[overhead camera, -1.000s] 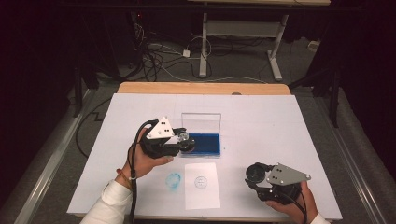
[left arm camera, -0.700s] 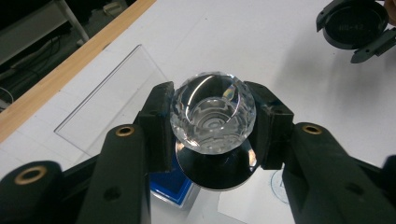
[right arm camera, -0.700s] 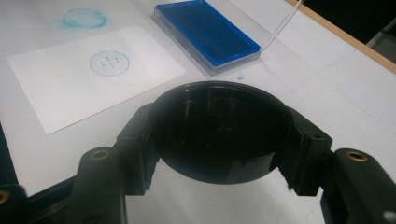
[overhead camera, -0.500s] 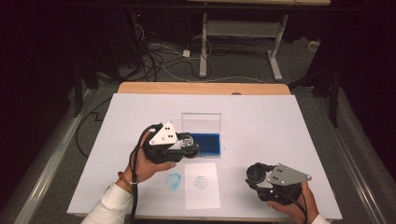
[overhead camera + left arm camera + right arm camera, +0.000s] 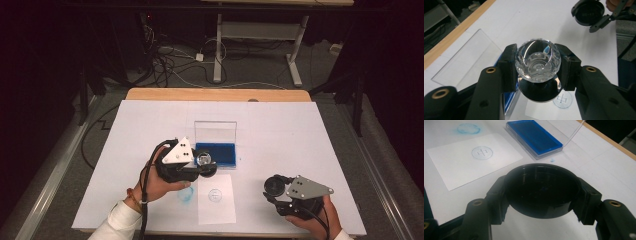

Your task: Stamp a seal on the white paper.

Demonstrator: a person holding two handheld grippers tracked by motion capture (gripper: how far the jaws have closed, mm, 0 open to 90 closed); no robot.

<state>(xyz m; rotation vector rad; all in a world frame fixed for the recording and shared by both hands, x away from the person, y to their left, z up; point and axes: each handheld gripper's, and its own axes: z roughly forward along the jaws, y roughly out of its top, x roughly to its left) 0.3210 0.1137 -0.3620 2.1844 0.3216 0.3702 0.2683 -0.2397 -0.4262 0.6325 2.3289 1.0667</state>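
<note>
My left gripper [image 5: 537,65] is shut on a stamp with a faceted clear crystal knob [image 5: 537,60] and a round black base. In the high view that stamp [image 5: 205,160] hangs at the near left corner of the blue ink pad [image 5: 220,153], just beyond the white paper [image 5: 216,209]. The paper bears one round blue stamp mark [image 5: 215,195]. My right gripper [image 5: 541,195] is shut on a round black cap [image 5: 541,187], hollow side up. It is held low over the table at the near right [image 5: 274,186].
The ink pad's clear lid [image 5: 215,132] stands open behind it. A blue smudge [image 5: 184,196] marks the white table cover left of the paper. The wooden table edge [image 5: 215,95] runs along the far side; cables lie on the floor beyond.
My left gripper has drifted a little nearer and lower with the stamp, from over the ink pad toward the paper. The right gripper has hardly moved.
</note>
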